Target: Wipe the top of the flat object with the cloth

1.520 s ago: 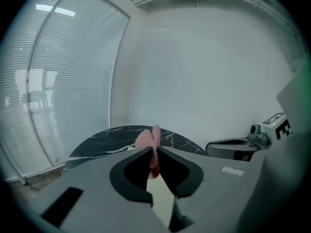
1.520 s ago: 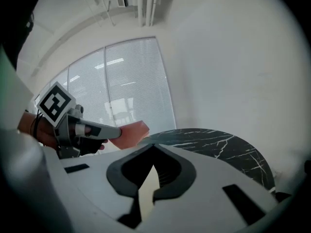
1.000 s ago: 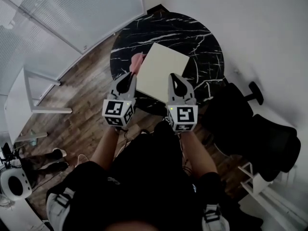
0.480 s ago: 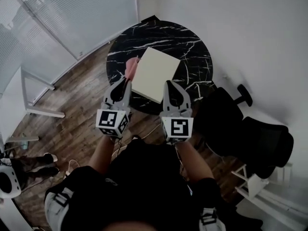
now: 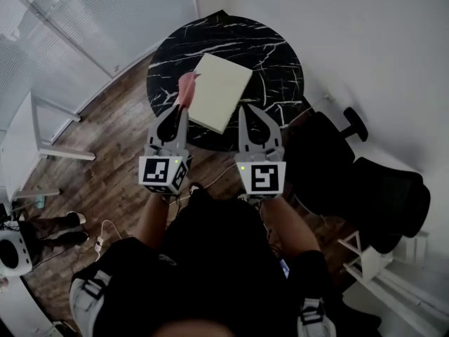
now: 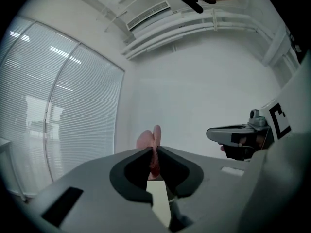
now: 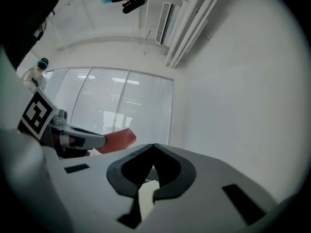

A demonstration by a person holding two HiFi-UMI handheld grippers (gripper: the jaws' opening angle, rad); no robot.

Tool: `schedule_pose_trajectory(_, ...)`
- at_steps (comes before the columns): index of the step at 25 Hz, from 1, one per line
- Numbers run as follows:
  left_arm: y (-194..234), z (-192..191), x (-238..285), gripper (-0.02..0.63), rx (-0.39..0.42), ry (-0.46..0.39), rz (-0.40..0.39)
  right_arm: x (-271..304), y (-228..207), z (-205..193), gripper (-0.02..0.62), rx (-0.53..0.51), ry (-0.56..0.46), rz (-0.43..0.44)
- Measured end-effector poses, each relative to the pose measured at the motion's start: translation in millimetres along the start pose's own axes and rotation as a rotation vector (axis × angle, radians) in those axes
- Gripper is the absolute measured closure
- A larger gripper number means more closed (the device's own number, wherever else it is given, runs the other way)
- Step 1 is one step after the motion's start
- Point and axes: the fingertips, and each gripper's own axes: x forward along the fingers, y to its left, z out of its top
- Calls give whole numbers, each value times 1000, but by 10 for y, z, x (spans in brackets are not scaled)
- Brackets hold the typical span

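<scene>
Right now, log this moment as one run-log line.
left gripper: shut on pink cloth, at left edge of flat object | right gripper: shut, empty | flat object: on black marble table

Office: blinds (image 5: 105,20), black swivel chair (image 5: 382,192)

Left gripper (image 5: 180,111) raised cloth (image 5: 186,88) off table (image 5: 273,51); cloth now upright at flat object (image 5: 219,91) left edge.

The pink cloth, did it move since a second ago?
Hardly. The left gripper still holds the pink cloth beside the pale board, not wiping yet. The right gripper stays shut and empty on the board's other side. Only the head view shifted a little over the round table.
</scene>
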Motion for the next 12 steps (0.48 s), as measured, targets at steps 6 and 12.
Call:
schedule_pose_trajectory(6,-183,3,-35,583,2,14,-3,-109,-56,-34,600,48,3,7)
schedule_pose_trajectory(12,-313,-50,-55,583,0,29,-12,-138,-133,-5,600,59,-29,9)
